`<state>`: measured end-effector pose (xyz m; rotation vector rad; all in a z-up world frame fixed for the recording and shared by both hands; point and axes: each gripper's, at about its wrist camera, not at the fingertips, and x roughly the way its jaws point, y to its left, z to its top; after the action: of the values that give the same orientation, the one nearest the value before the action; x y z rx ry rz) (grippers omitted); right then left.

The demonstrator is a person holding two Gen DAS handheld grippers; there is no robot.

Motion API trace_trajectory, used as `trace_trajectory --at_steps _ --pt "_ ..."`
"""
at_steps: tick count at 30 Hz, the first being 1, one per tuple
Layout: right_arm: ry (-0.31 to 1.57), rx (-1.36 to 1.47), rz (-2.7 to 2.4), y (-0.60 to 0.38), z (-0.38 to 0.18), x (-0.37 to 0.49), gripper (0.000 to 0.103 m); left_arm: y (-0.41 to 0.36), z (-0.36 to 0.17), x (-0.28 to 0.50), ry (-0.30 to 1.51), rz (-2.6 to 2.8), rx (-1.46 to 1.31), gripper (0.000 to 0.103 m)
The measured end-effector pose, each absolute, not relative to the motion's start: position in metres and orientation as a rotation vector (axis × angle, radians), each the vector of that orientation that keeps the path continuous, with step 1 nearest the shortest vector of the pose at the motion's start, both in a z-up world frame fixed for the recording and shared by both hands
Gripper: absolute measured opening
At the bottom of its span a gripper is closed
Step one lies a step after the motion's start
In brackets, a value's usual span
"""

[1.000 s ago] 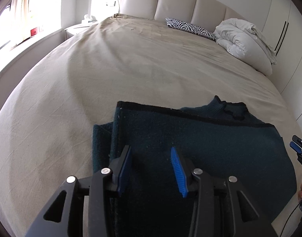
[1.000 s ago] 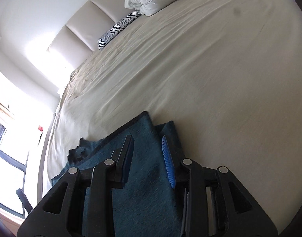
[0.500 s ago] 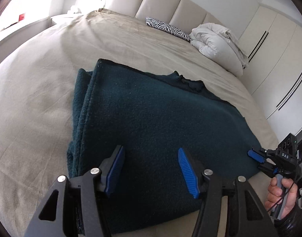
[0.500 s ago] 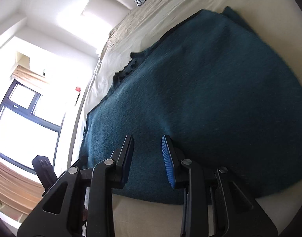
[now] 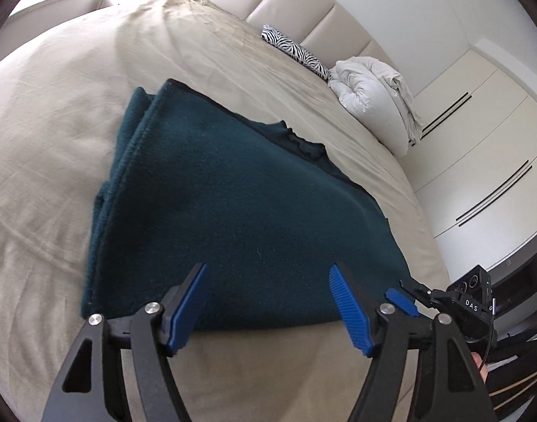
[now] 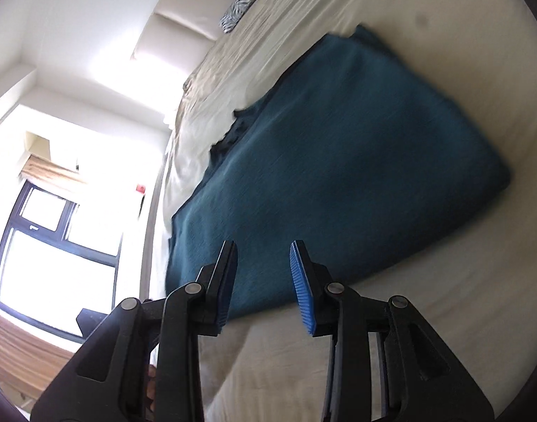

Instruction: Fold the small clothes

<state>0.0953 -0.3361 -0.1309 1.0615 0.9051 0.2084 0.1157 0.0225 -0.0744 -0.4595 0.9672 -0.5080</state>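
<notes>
Left wrist view first: we see the dark teal garment [image 5: 240,211] lying folded on the beige bed [image 5: 57,112], its doubled layers showing along the left edge and a scalloped neckline at the far side. Our left gripper [image 5: 268,302] hovers above the near edge with its jaws spread wide and nothing between them. We judge that this stance suits taking the near hem for a further fold. At the right edge of this view the right gripper [image 5: 409,299] sits by the garment's near right corner. A zebra-print pillow [image 5: 296,52] and a bundled white duvet [image 5: 374,98] lie well apart near the headboard.

Right wrist view next: the same garment [image 6: 338,161] spreads across the bed [image 6: 461,281] as a neat rectangle, somewhat blurred. The right gripper [image 6: 263,283] hangs over its near edge, jaws moderately apart and empty. With both tools at the same edge, we would guess a two-point lift is meant, to keep the fold square.
</notes>
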Motion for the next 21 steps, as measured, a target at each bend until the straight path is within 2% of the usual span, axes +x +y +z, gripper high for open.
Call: trace_trajectory --at_steps 5,9,15,18,21 --pt "0.988 1.074 0.226 -0.313 -0.156 0.114 0.032 0.057 -0.092 0.125 0.979 -0.449 -0.581 0.072" --pt "0.912 1.189 0.144 -0.364 -0.170 0.094 0.031 0.087 -0.094 0.125 0.965 -0.434 -0.630 0.068" --pt "0.820 1.204 -0.034 -0.428 -0.155 0.047 0.032 0.130 -0.080 0.116 0.916 -0.354 -0.670 0.071" --pt "0.788 1.192 -0.083 -0.441 -0.140 0.032 0.045 0.149 -0.075 0.121 0.902 -0.341 -0.709 0.071" --pt "0.786 1.156 -0.050 -0.430 -0.122 0.032 0.046 0.153 -0.075 0.135 0.937 -0.350 -0.717 0.077"
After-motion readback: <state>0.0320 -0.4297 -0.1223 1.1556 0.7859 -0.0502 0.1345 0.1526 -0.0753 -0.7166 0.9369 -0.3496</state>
